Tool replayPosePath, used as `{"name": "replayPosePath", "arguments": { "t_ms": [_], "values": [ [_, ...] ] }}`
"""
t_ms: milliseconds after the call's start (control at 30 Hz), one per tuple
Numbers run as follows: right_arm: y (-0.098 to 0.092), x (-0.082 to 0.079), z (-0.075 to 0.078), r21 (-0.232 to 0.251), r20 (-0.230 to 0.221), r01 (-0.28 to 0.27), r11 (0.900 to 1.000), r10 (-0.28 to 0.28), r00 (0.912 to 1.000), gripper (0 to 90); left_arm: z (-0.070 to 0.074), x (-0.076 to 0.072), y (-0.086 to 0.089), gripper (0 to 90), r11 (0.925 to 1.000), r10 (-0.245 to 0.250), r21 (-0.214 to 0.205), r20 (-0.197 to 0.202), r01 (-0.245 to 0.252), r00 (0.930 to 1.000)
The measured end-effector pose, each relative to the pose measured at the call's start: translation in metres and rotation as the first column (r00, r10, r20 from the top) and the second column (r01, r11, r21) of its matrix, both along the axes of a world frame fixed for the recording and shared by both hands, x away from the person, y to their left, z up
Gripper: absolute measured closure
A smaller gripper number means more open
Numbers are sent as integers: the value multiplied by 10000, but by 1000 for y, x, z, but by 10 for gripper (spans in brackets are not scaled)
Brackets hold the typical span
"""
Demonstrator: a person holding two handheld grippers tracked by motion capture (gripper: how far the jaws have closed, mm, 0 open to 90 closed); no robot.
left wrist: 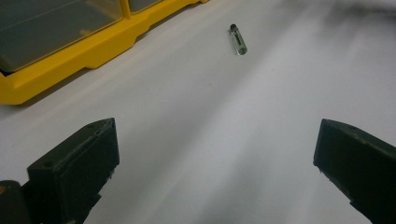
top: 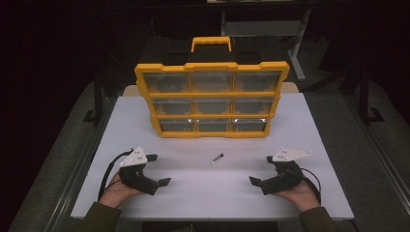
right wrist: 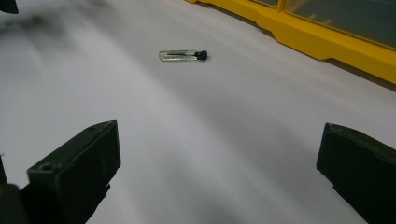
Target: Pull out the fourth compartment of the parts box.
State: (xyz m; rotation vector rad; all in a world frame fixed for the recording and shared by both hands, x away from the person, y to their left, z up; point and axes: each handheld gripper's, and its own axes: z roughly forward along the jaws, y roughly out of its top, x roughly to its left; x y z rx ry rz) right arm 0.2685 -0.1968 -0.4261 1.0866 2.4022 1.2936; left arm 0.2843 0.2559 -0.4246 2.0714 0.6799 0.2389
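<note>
One vial (top: 217,158) between tongs (apart) — untouched

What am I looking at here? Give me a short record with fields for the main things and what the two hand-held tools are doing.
surface: white table
small item: clear vial with a dark cap, lying flat between the two tools
big item: yellow organizer case, standing upright behind the vial, clear-fronted compartments
left gripper: open, holding nothing, resting near the table's front edge
right gripper: open, holding nothing, resting opposite the left
contact with vial: none
</note>
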Motion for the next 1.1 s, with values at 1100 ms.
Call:
{"name": "replayPosePath", "arguments": {
  "t_ms": [1100],
  "values": [
    [1,-4,2,272,326,-177,9995,168,9993,0,1,9,-13,4,9987,-481,-182,-4,481,9988]
  ]
}}
